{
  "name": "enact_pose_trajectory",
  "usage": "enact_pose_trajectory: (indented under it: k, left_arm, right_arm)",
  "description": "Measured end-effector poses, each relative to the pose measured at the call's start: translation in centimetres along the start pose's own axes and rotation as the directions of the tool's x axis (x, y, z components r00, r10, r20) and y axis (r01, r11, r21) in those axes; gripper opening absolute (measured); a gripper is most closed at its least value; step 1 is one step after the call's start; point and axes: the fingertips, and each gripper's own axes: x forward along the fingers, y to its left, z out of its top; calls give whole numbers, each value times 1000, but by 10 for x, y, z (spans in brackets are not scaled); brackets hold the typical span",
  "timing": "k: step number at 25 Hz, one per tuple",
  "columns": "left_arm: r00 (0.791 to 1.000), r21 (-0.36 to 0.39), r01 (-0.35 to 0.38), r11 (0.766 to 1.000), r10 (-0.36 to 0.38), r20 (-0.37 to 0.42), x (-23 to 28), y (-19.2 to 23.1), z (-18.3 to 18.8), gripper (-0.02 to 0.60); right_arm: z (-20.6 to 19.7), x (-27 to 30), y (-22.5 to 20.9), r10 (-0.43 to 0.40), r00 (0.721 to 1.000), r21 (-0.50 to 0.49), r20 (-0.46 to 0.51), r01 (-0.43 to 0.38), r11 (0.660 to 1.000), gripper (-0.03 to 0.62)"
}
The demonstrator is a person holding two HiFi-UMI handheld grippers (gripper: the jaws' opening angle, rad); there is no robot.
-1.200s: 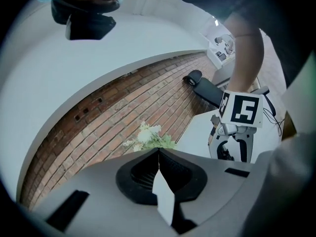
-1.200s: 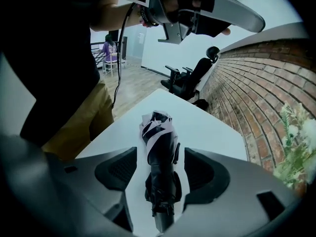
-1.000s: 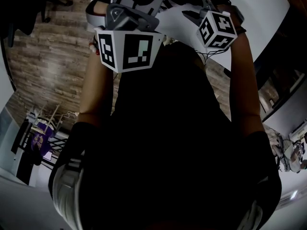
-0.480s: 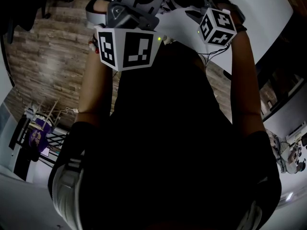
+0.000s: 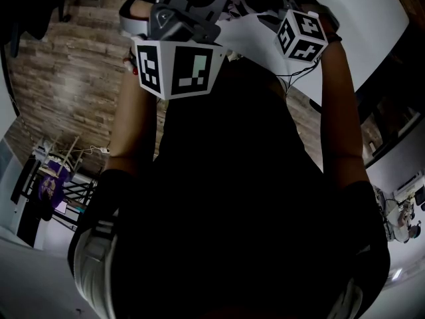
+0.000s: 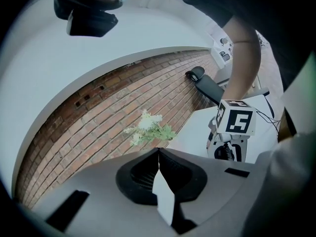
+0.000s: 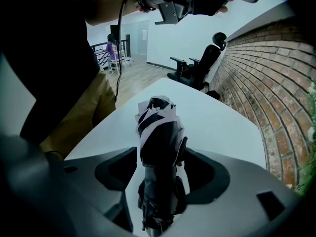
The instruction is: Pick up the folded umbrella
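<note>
The folded umbrella [image 7: 158, 132], black with white patches, stands upright between the jaws of my right gripper [image 7: 160, 151]. Both pads press on its sides, so the gripper is shut on it, and its ruffled tip points toward the white table [image 7: 217, 117]. In the left gripper view, my left gripper [image 6: 158, 153] is shut with its jaws meeting and nothing between them. It is held level above the table. The right gripper's marker cube [image 6: 236, 117] shows to its right. In the head view both marker cubes [image 5: 174, 68] [image 5: 302, 35] sit at the top, and the umbrella is hidden there.
A brick wall [image 7: 266, 83] runs along the table's far side, with a small white-flowered plant [image 6: 148, 127] against it. A black office chair [image 7: 197, 65] stands past the table's end. My dark torso fills most of the head view, over a wooden floor [image 5: 66, 78].
</note>
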Motion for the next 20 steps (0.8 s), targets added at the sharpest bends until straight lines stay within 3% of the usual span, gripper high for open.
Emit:
enact_pose_trajectory:
  k: [11,20]
  left_arm:
    - [1000,10,8,1000,-8,-20,0,0,-4,14]
    - [999,28,14,1000,-13,-38,4,-2,-9,14]
  right_arm:
    - [-3,9,-6,45,999,70,-3,-44,997,324]
    - [-10,17,-9,52,998,68,-48,-48,997,325]
